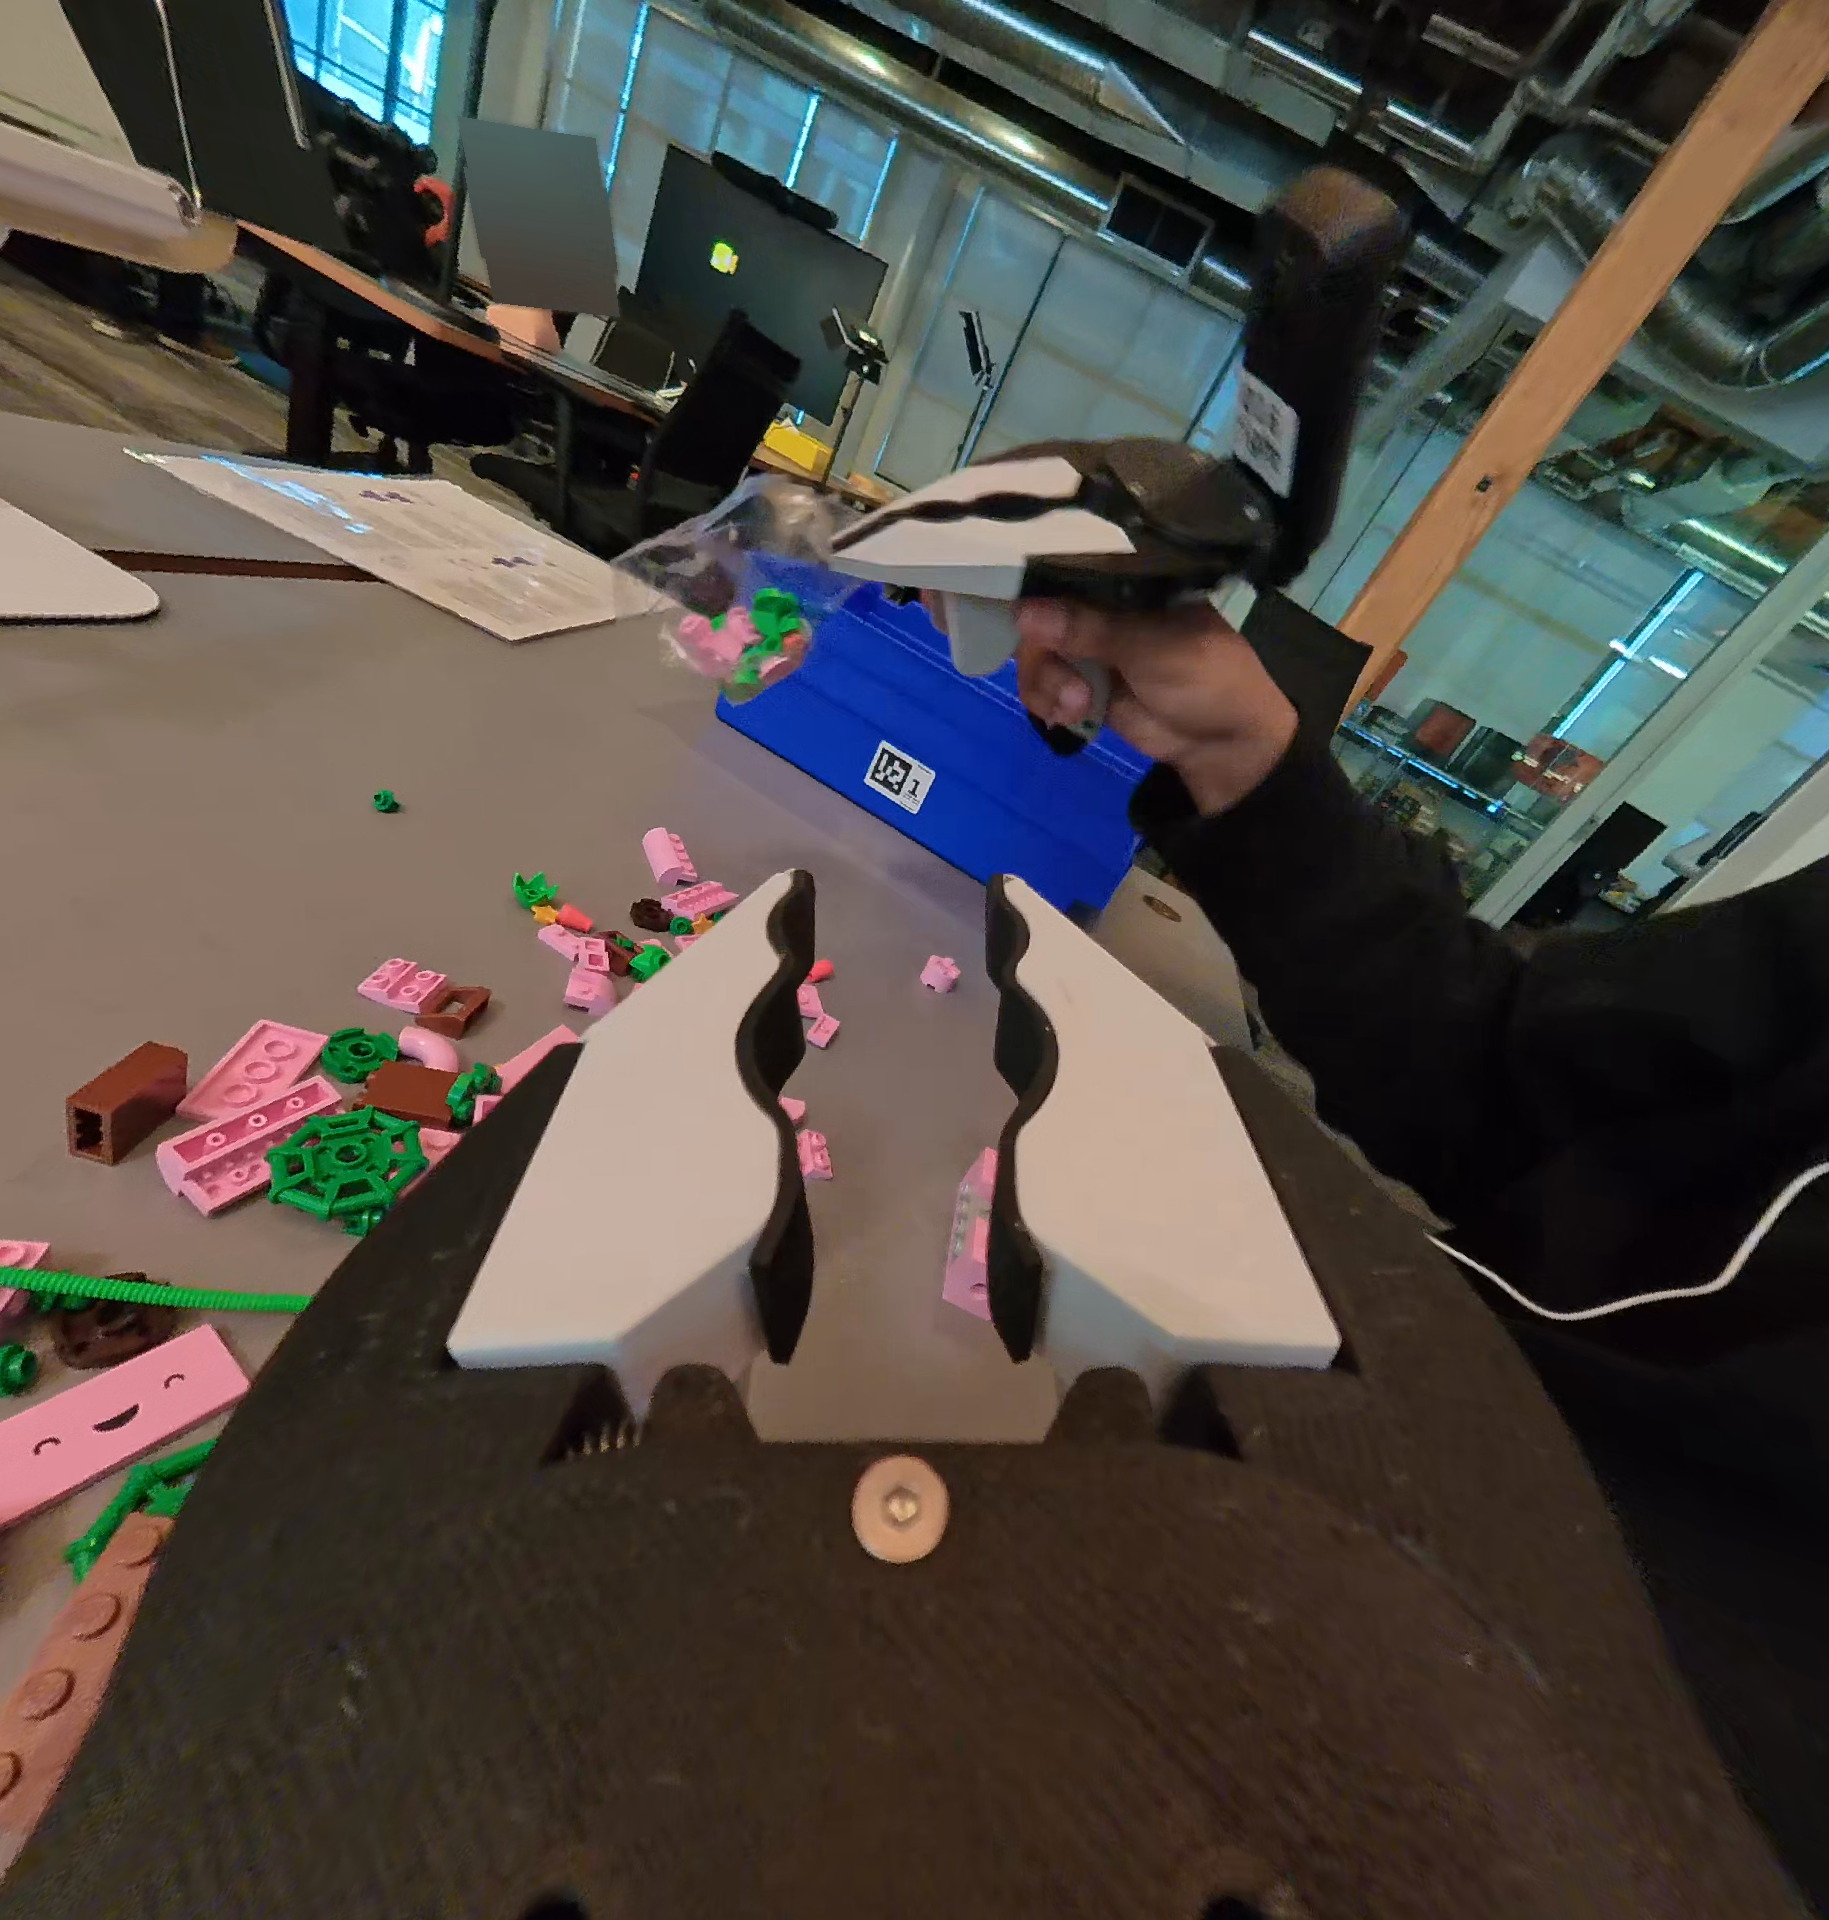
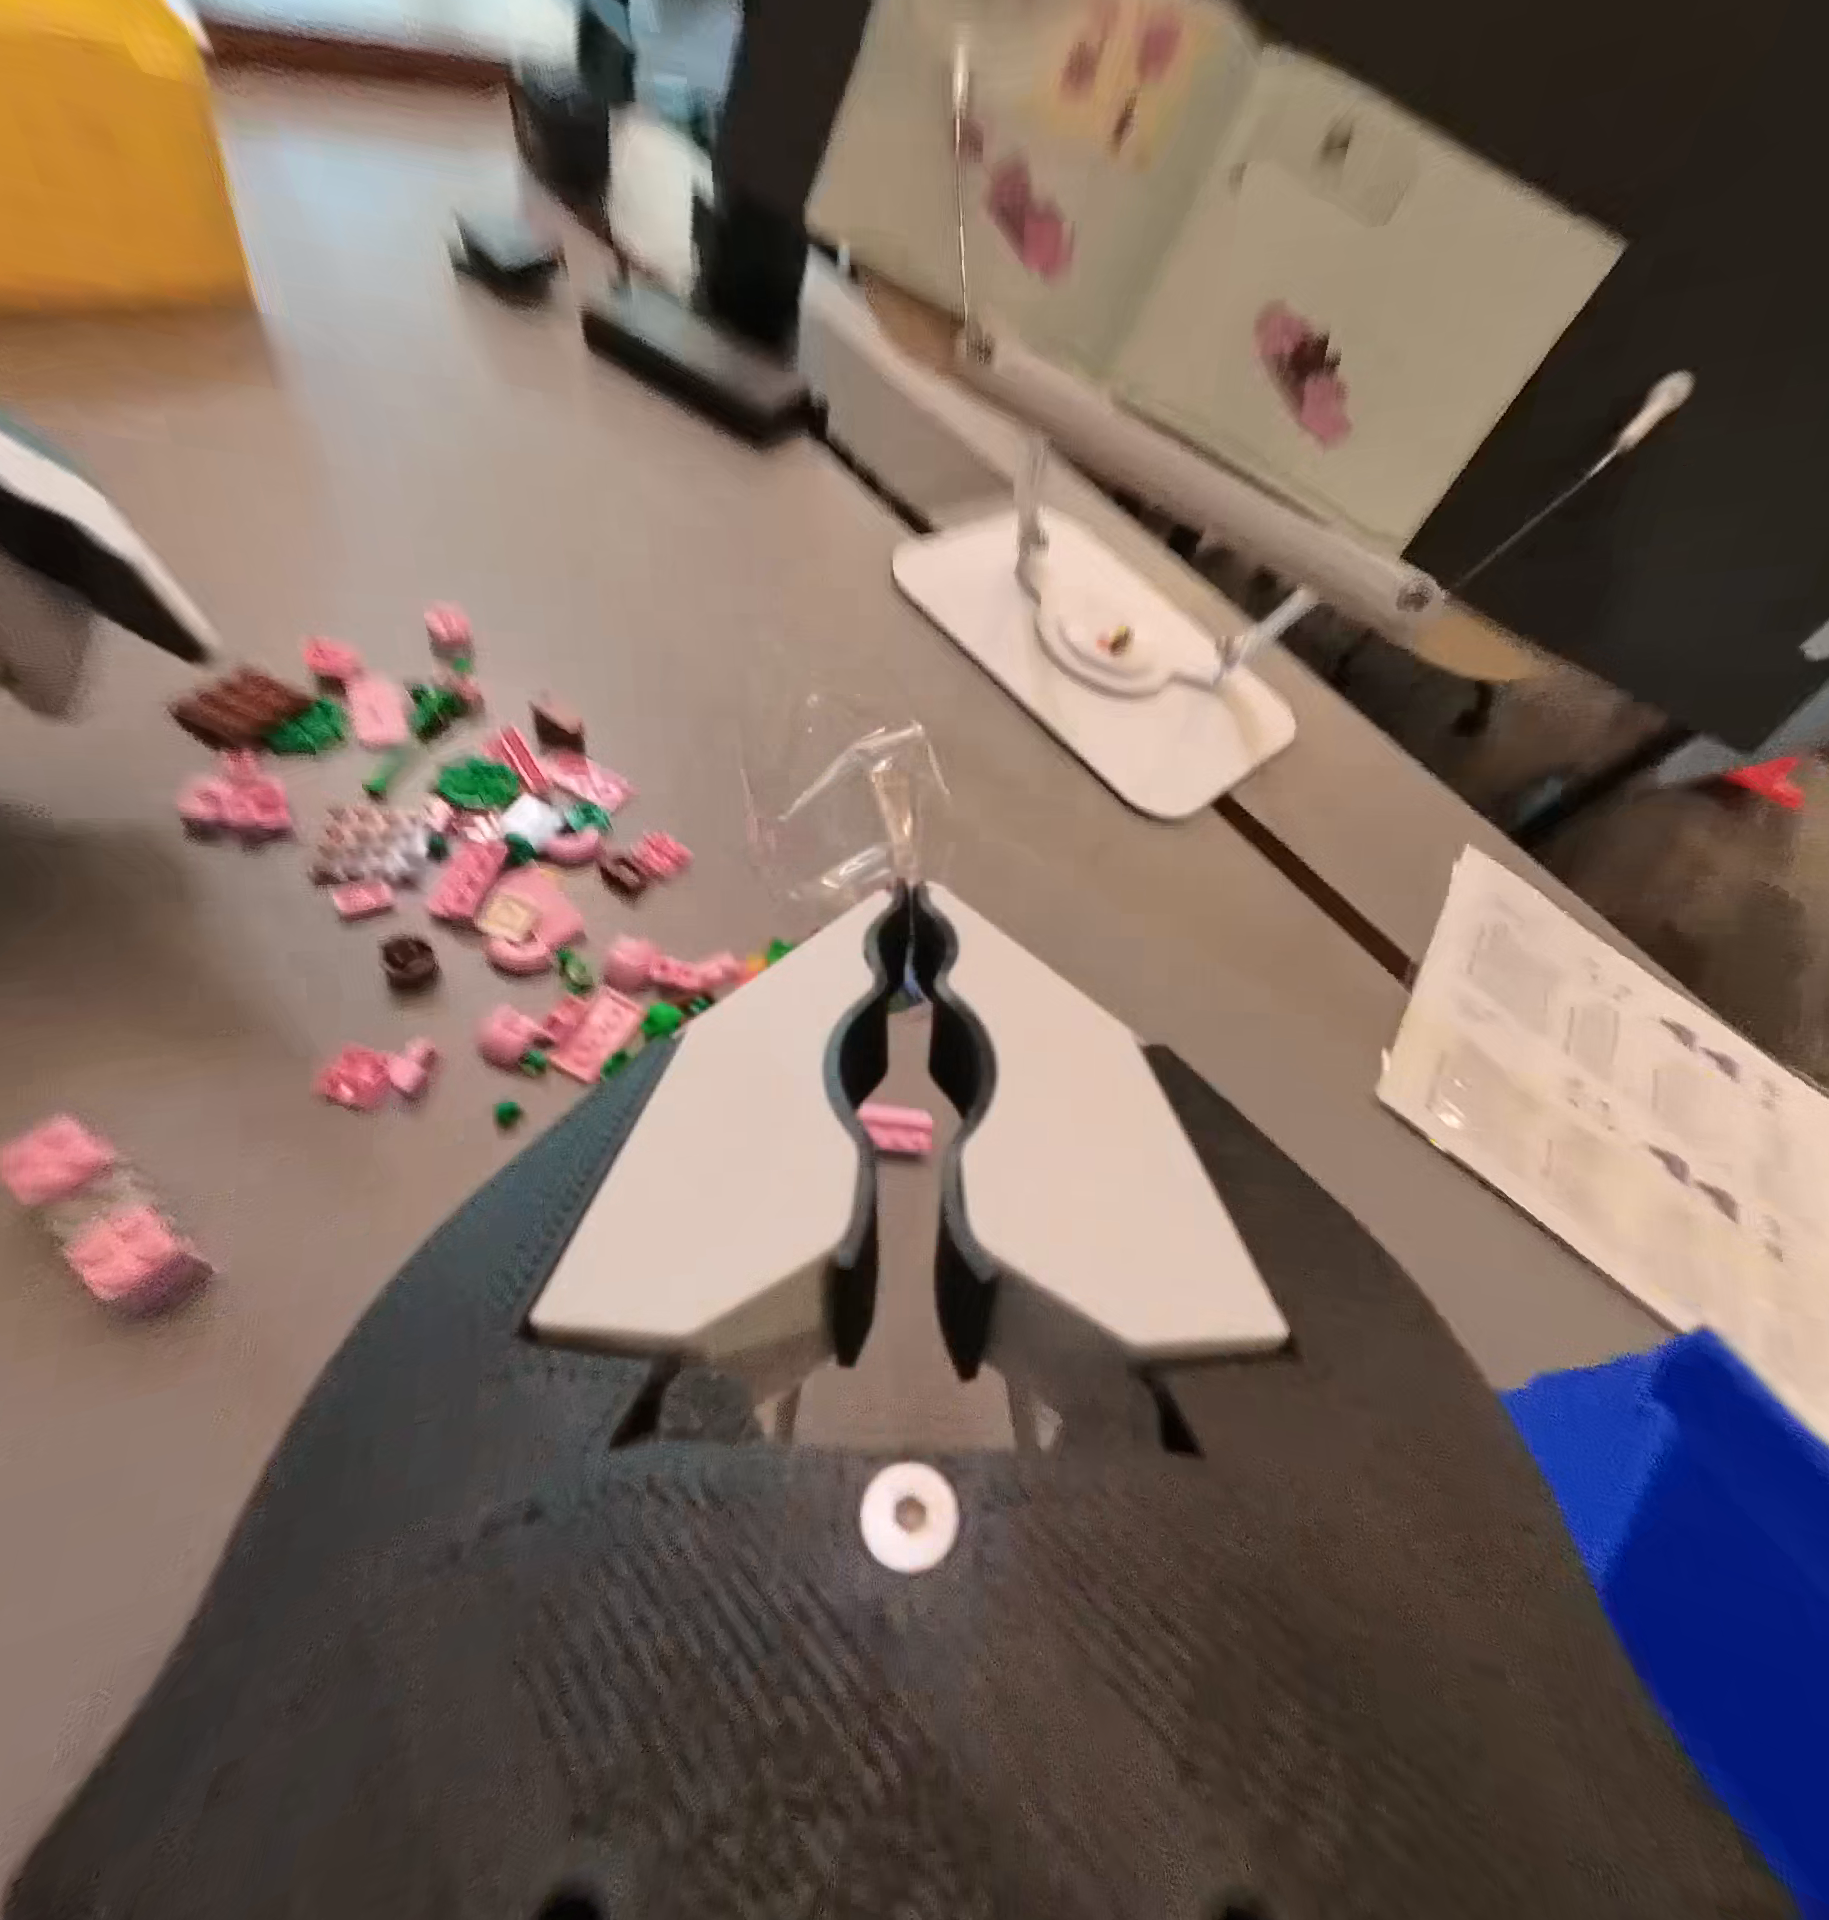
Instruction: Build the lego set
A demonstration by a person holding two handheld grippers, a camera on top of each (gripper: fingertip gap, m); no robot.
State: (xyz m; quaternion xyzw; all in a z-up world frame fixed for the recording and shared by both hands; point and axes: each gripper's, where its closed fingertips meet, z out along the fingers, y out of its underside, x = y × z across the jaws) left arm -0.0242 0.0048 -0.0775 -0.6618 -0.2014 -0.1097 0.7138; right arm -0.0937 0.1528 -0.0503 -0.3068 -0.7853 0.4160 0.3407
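Observation:
Loose pink, green and brown lego pieces [image 1: 349, 1091] lie scattered on the grey table [image 1: 214, 779]. My left gripper [image 1: 902, 894] is open and empty, held just above the table at the right edge of the pile. My right gripper [image 1: 848, 545] is held higher, above the table, and is shut on the top of a clear plastic bag [image 1: 733, 613] with pink and green pieces in its lower corner. In the blurred right wrist view the right gripper [image 2: 908, 896] pinches the bag's crumpled top [image 2: 868, 800]. The pile [image 2: 453, 831] lies to its left.
A blue bin [image 1: 941, 748] stands behind the pile and shows in the right wrist view [image 2: 1720, 1558]. A printed instruction sheet [image 1: 401, 540] lies at the back. A white stand [image 2: 1097, 655] holds an open booklet [image 2: 1201, 260]. A person's dark sleeve [image 1: 1461, 1039] is at the right. Spacing between my two grippers at the tips: around 15 cm.

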